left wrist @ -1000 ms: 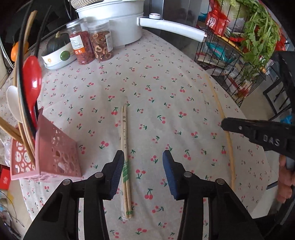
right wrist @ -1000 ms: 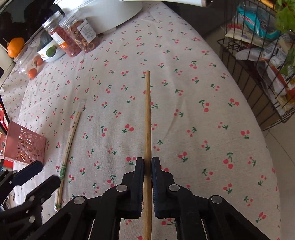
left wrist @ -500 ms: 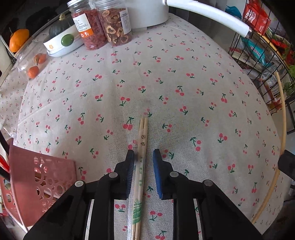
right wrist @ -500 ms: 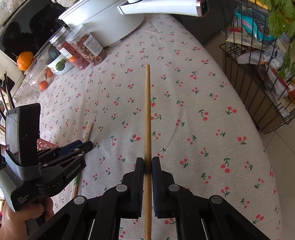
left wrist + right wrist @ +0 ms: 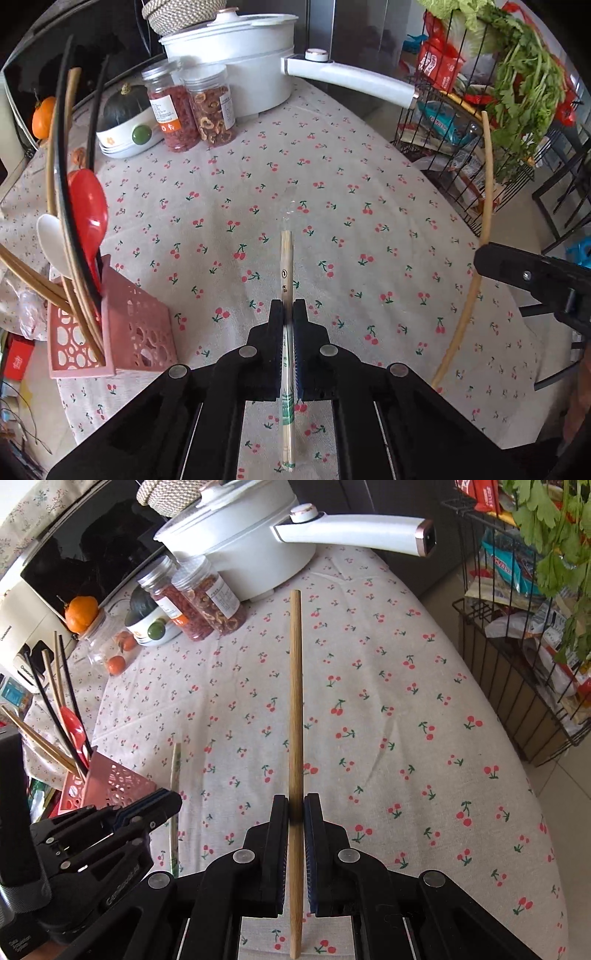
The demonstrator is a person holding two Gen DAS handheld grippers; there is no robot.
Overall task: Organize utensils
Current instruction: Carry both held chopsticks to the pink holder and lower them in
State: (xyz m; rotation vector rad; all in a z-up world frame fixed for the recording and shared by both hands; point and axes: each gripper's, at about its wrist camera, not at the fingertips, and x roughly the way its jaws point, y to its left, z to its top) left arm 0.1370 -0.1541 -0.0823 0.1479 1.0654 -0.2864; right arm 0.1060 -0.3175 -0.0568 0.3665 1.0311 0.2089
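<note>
A pair of pale chopsticks in a clear wrapper (image 5: 286, 258) hangs above the cherry-print tablecloth (image 5: 369, 206). My left gripper (image 5: 288, 304) is closing on the pair, and its pads press it from both sides. In the right wrist view the same pair (image 5: 175, 760) sticks out past the left gripper (image 5: 170, 800). My right gripper (image 5: 295, 799) is shut on a long brown wooden stick (image 5: 295, 683), which is off the cloth and points away from me. That stick (image 5: 487, 177) also shows at the right of the left wrist view. A pink perforated utensil holder (image 5: 136, 332) stands at the left with spoons and chopsticks in it.
A white pot (image 5: 236, 55) with a long handle (image 5: 351, 79) stands at the back. Two jars (image 5: 192, 110) and a bowl with a dark squash (image 5: 125, 125) are beside it. A wire rack (image 5: 480, 122) of packets and greens is off the table's right edge.
The left gripper's jaws closed on the wrapped chopsticks and lifted them off the cloth. The right gripper rose a little with the wooden stick still in it.
</note>
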